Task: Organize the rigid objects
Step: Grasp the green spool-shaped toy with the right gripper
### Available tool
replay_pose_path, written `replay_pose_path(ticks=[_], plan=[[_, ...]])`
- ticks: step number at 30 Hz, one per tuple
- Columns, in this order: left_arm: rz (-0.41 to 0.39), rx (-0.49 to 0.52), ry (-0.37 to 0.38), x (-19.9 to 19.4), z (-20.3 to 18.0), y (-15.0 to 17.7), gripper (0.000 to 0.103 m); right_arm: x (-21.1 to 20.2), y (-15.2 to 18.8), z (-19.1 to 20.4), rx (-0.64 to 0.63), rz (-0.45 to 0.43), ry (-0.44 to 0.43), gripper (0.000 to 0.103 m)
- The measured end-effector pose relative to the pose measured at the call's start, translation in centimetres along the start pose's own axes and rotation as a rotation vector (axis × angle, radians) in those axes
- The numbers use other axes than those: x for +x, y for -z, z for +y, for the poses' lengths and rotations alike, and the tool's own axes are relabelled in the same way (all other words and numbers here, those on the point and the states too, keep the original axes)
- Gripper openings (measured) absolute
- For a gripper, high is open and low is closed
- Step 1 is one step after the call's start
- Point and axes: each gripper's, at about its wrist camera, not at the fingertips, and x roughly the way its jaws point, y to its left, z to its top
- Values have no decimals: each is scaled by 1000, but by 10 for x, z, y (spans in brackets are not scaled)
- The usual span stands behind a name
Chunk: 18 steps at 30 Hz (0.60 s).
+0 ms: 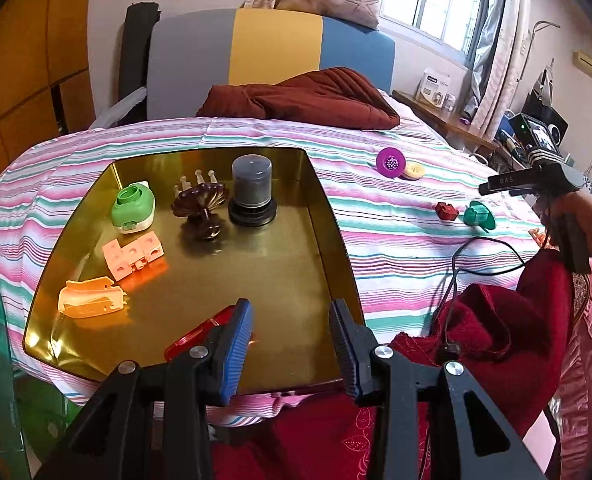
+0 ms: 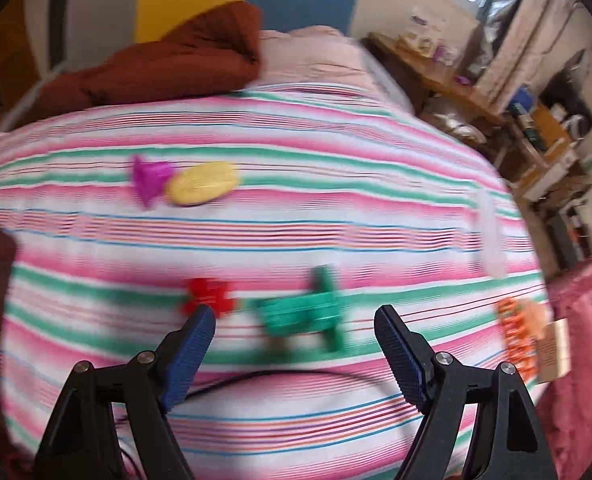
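Left tool [image 1: 291, 342]: spread wide, empty, over gold tray [image 1: 328, 240]. Right tool [image 2: 296, 332]: spread wide, empty, nearer to the green plastic piece [image 2: 304, 312], which lies on the striped bed just ahead between its fingers, long axis crosswise.

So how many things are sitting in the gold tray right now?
6: green case, brown knob, grey canister at back; pink blocks, orange clip left; red piece partly hidden near front.

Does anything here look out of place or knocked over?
Most trinkets sit in the gold tray, but four lie loose on the striped bedspread: a purple piece, a yellow button, a red piece and a green piece, tipped on its side.
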Motion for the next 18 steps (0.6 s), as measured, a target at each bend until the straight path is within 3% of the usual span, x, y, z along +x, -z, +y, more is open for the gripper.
replay_pose_path(ticks=[2, 6, 12, 14, 17, 18], plan=[[5, -3, 0, 2, 0, -1, 40, 5, -4, -10, -33, 12, 34, 82], [15, -3, 2, 5, -2, -2, 40, 15, -6, -6, -234, 36, 109, 82], [18, -8, 4, 6, -2, -4, 40, 39, 2, 13, -425, 132, 130, 80], [20, -8, 0, 6, -3, -4, 40, 50, 3, 14, -415, 167, 149, 75], [21, -7, 1, 7, -3, -4, 40, 64, 0, 8, -305, 216, 54, 56], [21, -6, 0, 7, -3, -4, 40, 71, 2, 9, -294, 261, 45, 39]])
